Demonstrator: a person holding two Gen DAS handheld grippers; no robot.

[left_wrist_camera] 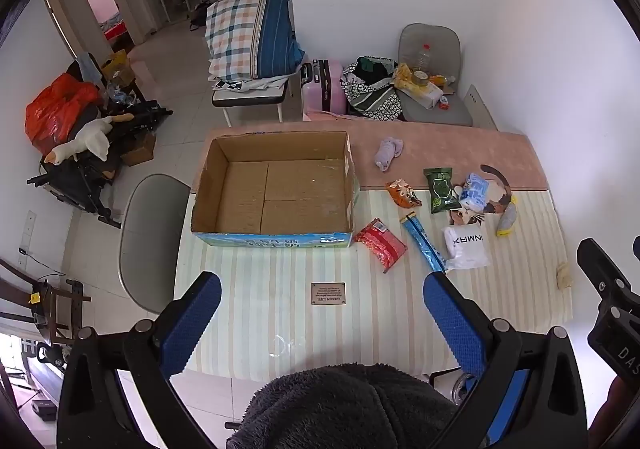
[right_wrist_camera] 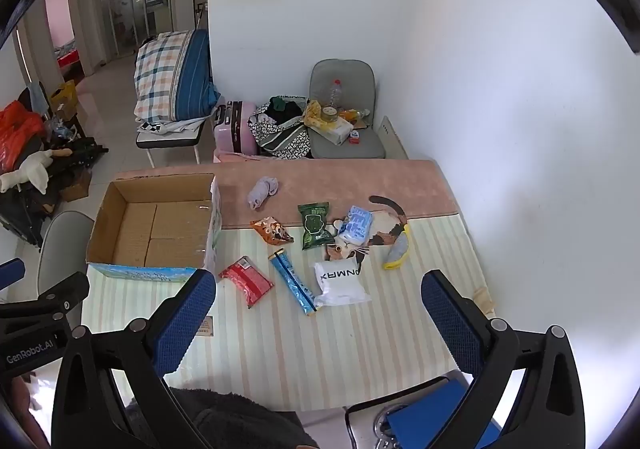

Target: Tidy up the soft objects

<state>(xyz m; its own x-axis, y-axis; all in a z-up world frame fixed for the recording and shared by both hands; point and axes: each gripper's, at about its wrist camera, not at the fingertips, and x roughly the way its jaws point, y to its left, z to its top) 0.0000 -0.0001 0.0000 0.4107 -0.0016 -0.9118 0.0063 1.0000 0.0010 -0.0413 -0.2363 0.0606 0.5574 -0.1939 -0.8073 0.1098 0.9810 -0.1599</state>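
A small brown label plate (left_wrist_camera: 328, 293) on the striped cloth is seen whole only in the left wrist view; in the right wrist view it is mostly hidden behind a blue finger pad. A blue object on a dark frame near the floor, below the counter's near edge, is shown only in the right wrist view.

The left tool (left_wrist_camera: 322, 323) is held wide open above the near part of the counter (left_wrist_camera: 280, 329), with nothing between its pads. The right tool (right_wrist_camera: 318, 319) is likewise spread open and grips nothing. All soft objects lie ahead of both tools, well apart from the pads, to the right of one open cardboard box (left_wrist_camera: 276, 189), in which nothing is seen.

Nine loose items are counted on the counter: one lilac rolled sock (right_wrist_camera: 262, 189) on the pink far strip; one orange snack pouch (right_wrist_camera: 272, 231); one green packet (right_wrist_camera: 316, 225); one pale blue tissue pack (right_wrist_camera: 356, 227) resting on one calico cat-shaped piece (right_wrist_camera: 386, 225); one yellow-and-grey item (right_wrist_camera: 398, 249) just beside the cat piece; one white pack (right_wrist_camera: 340, 283) with dark lettering; one long blue packet (right_wrist_camera: 294, 283) touching the white pack; and one red packet (right_wrist_camera: 248, 281), nearest the box.
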